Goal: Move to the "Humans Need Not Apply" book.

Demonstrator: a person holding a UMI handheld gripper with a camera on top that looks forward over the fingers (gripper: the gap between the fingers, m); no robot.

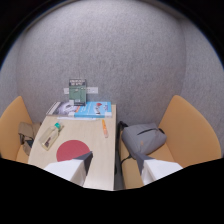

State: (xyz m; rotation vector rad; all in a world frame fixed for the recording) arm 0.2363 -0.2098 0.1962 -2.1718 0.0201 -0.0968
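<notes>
Gripper view: the gripper [116, 170] hangs high over a small wooden table [95, 165] set against a grey felt wall, its two pale fingers [75, 169] standing apart with nothing between them; one finger overlaps the near table edge, the other hangs over the gap beside a grey backpack [142, 140] that lies on the tan seat to that side; a second tan seat flanks the table on the far side of the fingers, with a small bag or pouch on it, too indistinct to name. On the table, nearest the fingers, lies a red disc [71, 149]; beyond it a flat packet with a teal-capped item [51, 135] on top; an orange pen [104, 128] lies along the table edge nearest the backpack. At the far end, against the wall, flat books are spread side by side, a grey-covered one [61, 108] touching a blue-covered one [93, 109]; behind them a green-covered book [78, 92] stands upright; no title can be read, so which is the "Humans Need Not Apply" book cannot be told, though it is presumably one of this far cluster. The approach appears barely begun, the gripper well apart from every book; the next move calls for travelling forward over the disc toward the wall end, and for a closer look to settle the title.
</notes>
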